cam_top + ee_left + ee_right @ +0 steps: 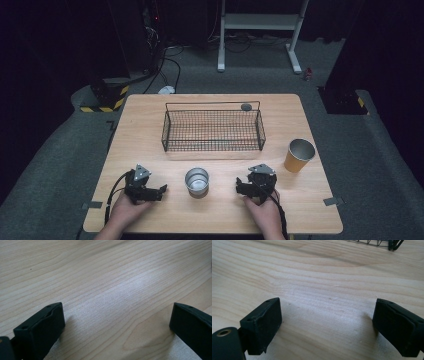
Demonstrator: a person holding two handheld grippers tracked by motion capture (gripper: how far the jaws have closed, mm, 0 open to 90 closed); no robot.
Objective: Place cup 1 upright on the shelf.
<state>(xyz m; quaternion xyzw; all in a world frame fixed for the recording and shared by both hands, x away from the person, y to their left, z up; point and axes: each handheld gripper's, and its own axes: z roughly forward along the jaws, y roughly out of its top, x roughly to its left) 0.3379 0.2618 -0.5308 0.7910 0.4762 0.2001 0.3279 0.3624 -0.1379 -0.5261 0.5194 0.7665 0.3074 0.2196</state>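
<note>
A small silver metal cup (197, 180) stands upright on the wooden table (145, 125) near its front edge, between my two grippers. My left gripper (161, 190) rests on the table to the cup's left, held by a hand, its tips pointing toward the cup. In the left gripper view its jaws stand wide apart over bare wood, the left gripper (117, 315) open. My right gripper (240, 187) sits to the cup's right, also in a hand. The right gripper (327, 315) is open with only wood grain between its fingers.
A black wire basket (213, 129) stands behind the cup at the table's middle; its corner (387, 243) shows in the right gripper view. A brown paper cup (299, 155) stands at the right. A small dark disc (246, 106) lies behind the basket.
</note>
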